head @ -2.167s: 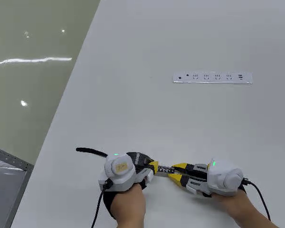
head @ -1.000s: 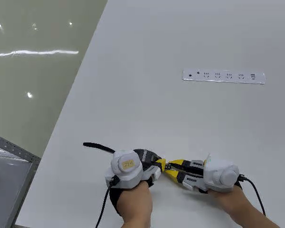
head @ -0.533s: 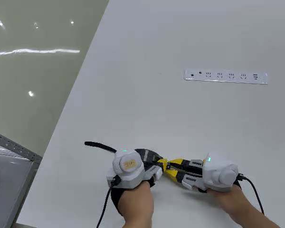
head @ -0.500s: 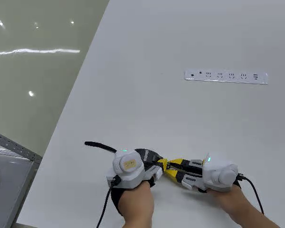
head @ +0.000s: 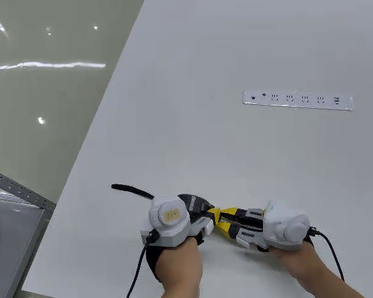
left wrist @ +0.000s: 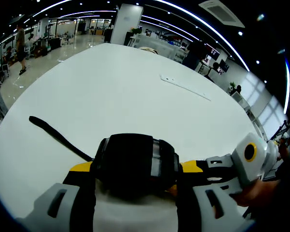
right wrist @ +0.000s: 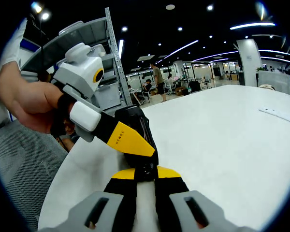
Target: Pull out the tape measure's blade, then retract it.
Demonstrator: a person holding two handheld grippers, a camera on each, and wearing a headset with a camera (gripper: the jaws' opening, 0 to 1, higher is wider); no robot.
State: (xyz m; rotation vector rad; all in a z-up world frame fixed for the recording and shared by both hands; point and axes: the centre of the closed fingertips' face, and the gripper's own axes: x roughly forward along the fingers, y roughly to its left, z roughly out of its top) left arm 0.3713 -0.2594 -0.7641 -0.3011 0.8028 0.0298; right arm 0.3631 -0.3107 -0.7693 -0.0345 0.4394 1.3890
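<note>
The left gripper (left wrist: pixel 135 169) has its 2 yellow-tipped jaws clamped on the black case of the tape measure (left wrist: pixel 131 153), 1 jaw on each side. The right gripper (right wrist: pixel 146 173) faces it nose to nose. Its 2 jaws are drawn together on the blade tip (right wrist: pixel 145 168), which sits right at the mouth of the case, so hardly any blade shows between the 2 tools. The case's black strap (head: pixel 130 190) trails away to the left, lying flat on the table (head: pixel 236 149).

In the head view both grippers sit low and close to the person. The table's left edge runs diagonally up just beyond the strap, with pale green floor (head: pixel 43 93) past it. Ahead and to the right the white top lies wide and bare as far as a power strip (head: pixel 297 99), well apart from the tools. A cable (head: pixel 328 251) runs back from the right gripper over the near table.

The left gripper view shows the case held level and the strap curving off to its left, with the right gripper coming in from the right. The right gripper view looks back the other way. It shows the hand (right wrist: pixel 31 104) around the left gripper, a grey mesh chair back (right wrist: pixel 19 164) beneath it, a tall metal rack (right wrist: pixel 112 48) beside the table and people (right wrist: pixel 157 77) far off in the hall.
</note>
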